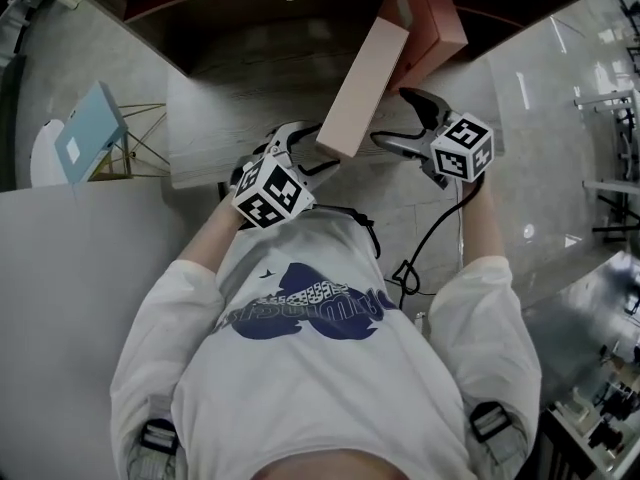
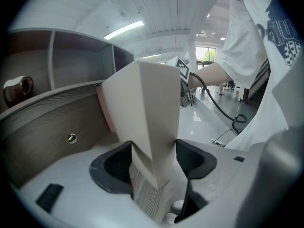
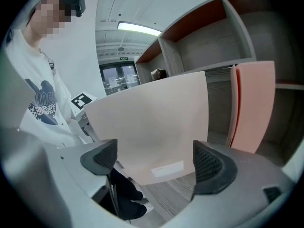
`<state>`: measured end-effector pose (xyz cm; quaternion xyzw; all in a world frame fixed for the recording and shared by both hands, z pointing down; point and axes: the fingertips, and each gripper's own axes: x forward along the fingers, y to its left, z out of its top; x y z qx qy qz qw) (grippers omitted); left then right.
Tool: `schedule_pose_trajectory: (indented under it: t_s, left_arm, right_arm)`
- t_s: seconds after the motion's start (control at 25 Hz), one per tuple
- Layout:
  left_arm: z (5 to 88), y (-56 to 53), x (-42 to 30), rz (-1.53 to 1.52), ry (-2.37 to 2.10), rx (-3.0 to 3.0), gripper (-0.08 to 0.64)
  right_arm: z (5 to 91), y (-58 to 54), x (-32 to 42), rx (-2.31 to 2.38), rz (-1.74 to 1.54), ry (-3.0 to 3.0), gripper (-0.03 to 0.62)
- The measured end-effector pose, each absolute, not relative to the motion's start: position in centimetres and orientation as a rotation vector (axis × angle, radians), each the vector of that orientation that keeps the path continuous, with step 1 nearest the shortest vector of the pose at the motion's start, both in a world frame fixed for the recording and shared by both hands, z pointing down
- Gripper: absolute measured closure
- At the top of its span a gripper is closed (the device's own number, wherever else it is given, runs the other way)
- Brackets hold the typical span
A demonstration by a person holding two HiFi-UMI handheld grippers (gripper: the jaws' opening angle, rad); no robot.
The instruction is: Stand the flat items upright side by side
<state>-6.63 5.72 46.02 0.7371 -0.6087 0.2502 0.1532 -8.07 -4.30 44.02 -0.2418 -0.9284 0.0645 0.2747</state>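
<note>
Pale box [image 1: 362,86] is held tilted over the shelf [image 1: 240,98], its lower corner clamped by the left gripper [image 1: 318,155]. The right gripper [image 1: 392,118] is spread wide just beside it, w/ nothing pressed. A pink box [image 1: 432,26] stands upright behind. Risk: w/ only a corner pinched, the pale box could be swung or slipped when set down, or knocked into the upright one. Contact btwn the two boxes can't be told. The shelf floor beneath is hidden.
</note>
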Motion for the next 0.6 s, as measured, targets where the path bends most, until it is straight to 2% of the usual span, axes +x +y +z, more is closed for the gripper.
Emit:
schedule_pose_trajectory:
  t_s: [0.24, 0.6]
  left_arm:
    - [46.2, 4.8, -6.5, 0.68, -1.757, 2.134, 0.259]
    - [46.0, 3.5, -6.8, 0.602, -1.721, 2.188, 0.259]
  right_arm:
    - [48.6, -0.2, -3.7, -0.466, 0.13, -2.458, 0.127]
    - [52.4, 2.7, -6.1, -0.033, 0.124, -2.463, 0.129]
